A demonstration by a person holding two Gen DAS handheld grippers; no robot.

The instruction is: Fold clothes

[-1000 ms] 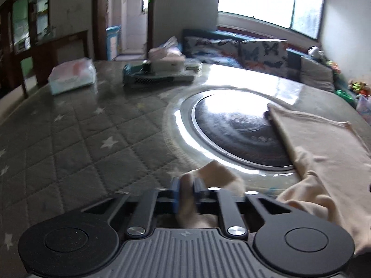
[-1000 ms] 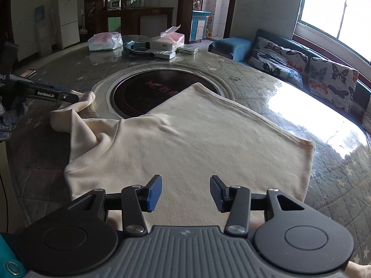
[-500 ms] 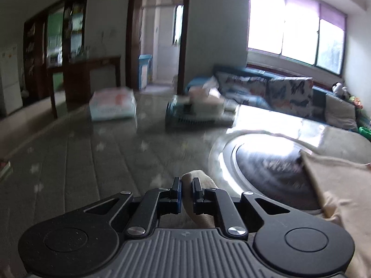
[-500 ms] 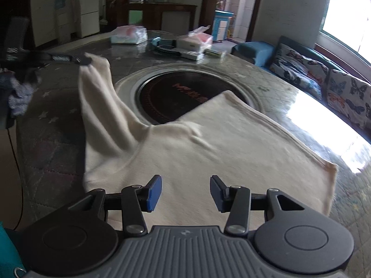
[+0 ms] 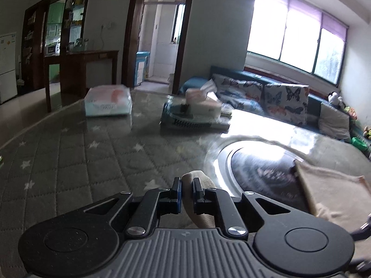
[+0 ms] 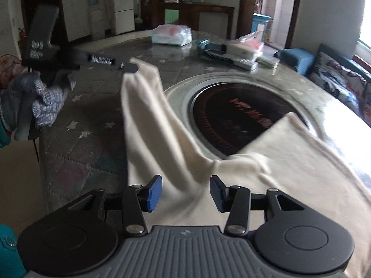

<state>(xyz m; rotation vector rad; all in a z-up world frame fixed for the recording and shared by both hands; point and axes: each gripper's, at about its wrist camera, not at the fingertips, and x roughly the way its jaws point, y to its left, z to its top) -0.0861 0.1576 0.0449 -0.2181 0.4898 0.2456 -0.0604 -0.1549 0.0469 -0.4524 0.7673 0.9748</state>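
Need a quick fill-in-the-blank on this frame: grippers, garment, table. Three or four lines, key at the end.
1. The left gripper is shut on a corner of the ____ garment.
2. The right gripper has its jaws ____, with nothing pinched between them.
3. The held corner is lifted ____ the table, not lying on it.
4. The garment partly covers the round black ____ set into the table's middle.

Missing words: cream; open; above; cooktop

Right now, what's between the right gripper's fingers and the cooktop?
Only the cream cloth, draped across the table from below the open right gripper to the cooktop, covering its near edge. The right wrist view shows it.
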